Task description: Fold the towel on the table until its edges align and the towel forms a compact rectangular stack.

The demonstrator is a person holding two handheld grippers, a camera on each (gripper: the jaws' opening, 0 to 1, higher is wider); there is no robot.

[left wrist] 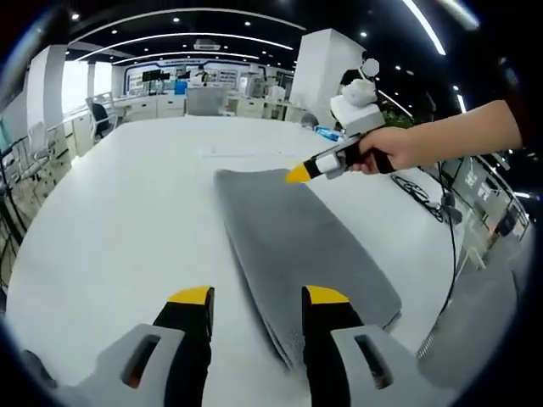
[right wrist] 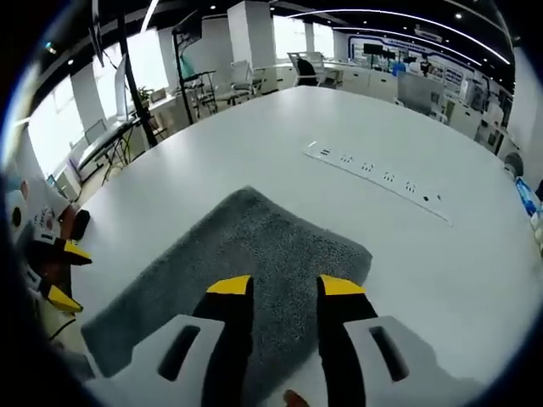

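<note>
A grey towel (left wrist: pixel 297 237) lies folded into a long layered strip on the white table (left wrist: pixel 127 220). My left gripper (left wrist: pixel 259 297) is open at the strip's near end, with one jaw over bare table and the other over the towel's edge. My right gripper (left wrist: pixel 299 174), held by a hand, hovers at the strip's far end. In the right gripper view the towel (right wrist: pixel 254 246) runs away to the lower left, and the right gripper (right wrist: pixel 285 287) stands open just above its near end with nothing held. The left gripper (right wrist: pixel 59 275) shows open at the left edge.
A white power strip (right wrist: pixel 373 174) lies on the table beyond the towel. Black cables (left wrist: pixel 433 199) hang past the table's right side. Desks and chairs (left wrist: pixel 102 114) fill the office behind.
</note>
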